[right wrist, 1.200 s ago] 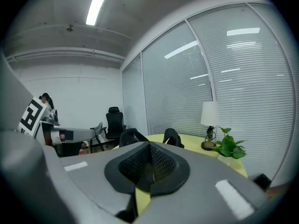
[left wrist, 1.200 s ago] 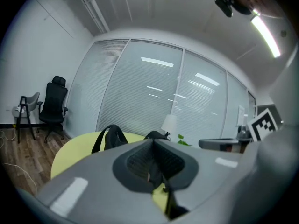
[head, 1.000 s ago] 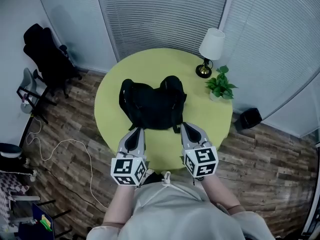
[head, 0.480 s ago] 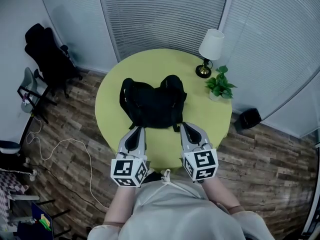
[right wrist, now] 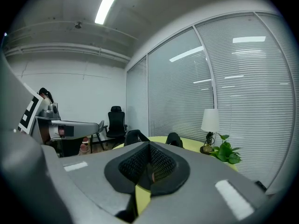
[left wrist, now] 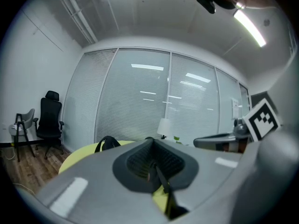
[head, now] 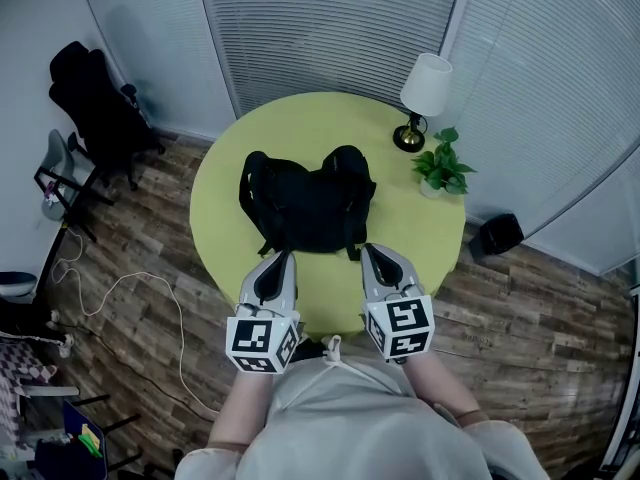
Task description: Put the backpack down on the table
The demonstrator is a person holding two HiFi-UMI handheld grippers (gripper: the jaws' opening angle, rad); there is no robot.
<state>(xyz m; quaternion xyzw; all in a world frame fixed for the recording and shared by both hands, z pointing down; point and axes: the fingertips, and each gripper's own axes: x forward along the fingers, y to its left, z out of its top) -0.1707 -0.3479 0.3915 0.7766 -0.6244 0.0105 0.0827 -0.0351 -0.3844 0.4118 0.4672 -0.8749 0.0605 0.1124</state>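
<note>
Lying just beyond both grippers (head: 283, 256) (head: 368, 251): backpack (head: 305, 203)

Off to my right was a little lamp (head: 423, 93) with a white shade and a dark, brassy base. A small green potted plant (head: 443, 166) sat just beside it, on the side nearer me. Past those, a black box (head: 497, 236) sat on the wood floor (head: 540, 318), close to the wall of closed blinds (head: 330, 28). Over on my left a black office chair (head: 95, 103) stood in the corner, with a grey chair (head: 55, 168) near it. A white cable (head: 130, 293) lay in loose loops across the planks.
</note>
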